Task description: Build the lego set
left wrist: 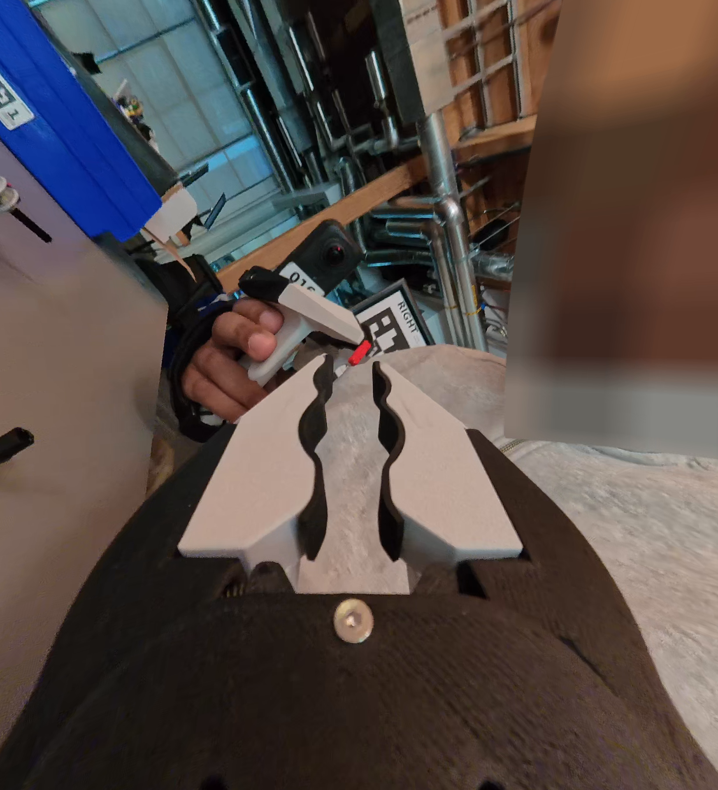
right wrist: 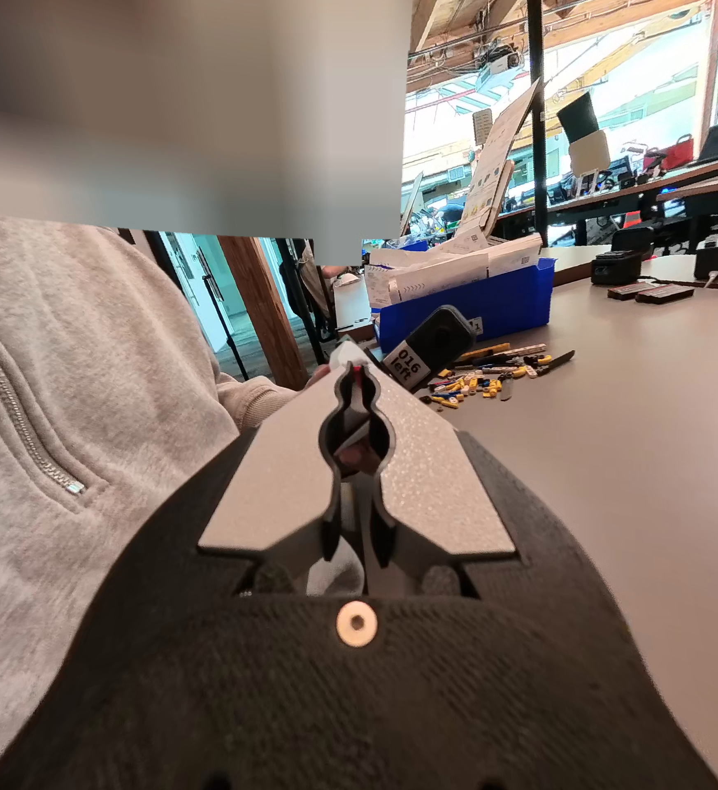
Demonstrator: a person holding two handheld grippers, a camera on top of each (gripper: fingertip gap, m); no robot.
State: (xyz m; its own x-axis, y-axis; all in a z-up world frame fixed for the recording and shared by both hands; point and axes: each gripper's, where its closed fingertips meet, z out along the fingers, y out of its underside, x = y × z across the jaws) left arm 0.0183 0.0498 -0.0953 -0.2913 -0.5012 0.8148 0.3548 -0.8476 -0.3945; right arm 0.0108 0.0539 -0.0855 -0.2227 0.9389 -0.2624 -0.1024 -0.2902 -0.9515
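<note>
The left gripper (left wrist: 350, 369), with pale grey fingers lined by wavy black pads, is seen with its jaws parted by a moderate gap and nothing between them; grey sweatshirt fabric (left wrist: 605, 534) shows through the gap. Just beyond its tips, the right gripper (left wrist: 359, 342) is seen side-on, held by a person's hand (left wrist: 229, 355), and a small red lego piece (left wrist: 360, 352) is pinched at its tip. In the right wrist view, the right gripper's (right wrist: 357, 374) jaws are drawn almost together at the tips, and the red lego piece (right wrist: 357, 372) is held there as a thin red sliver. Both grippers are raised in front of the person's grey zip-up sweatshirt (right wrist: 70, 384), close to each other.

Farther out, a scatter of small yellow, black and white lego parts (right wrist: 489, 378) lies on the flat grey tabletop (right wrist: 605, 470), near a blue plastic bin (right wrist: 468, 308) filled with white paper bags. Between the loose parts and the near table edge, a broad bare stretch of tabletop is left open. Dark rectangular boxes (right wrist: 647, 293) sit well apart, toward the far edge.
</note>
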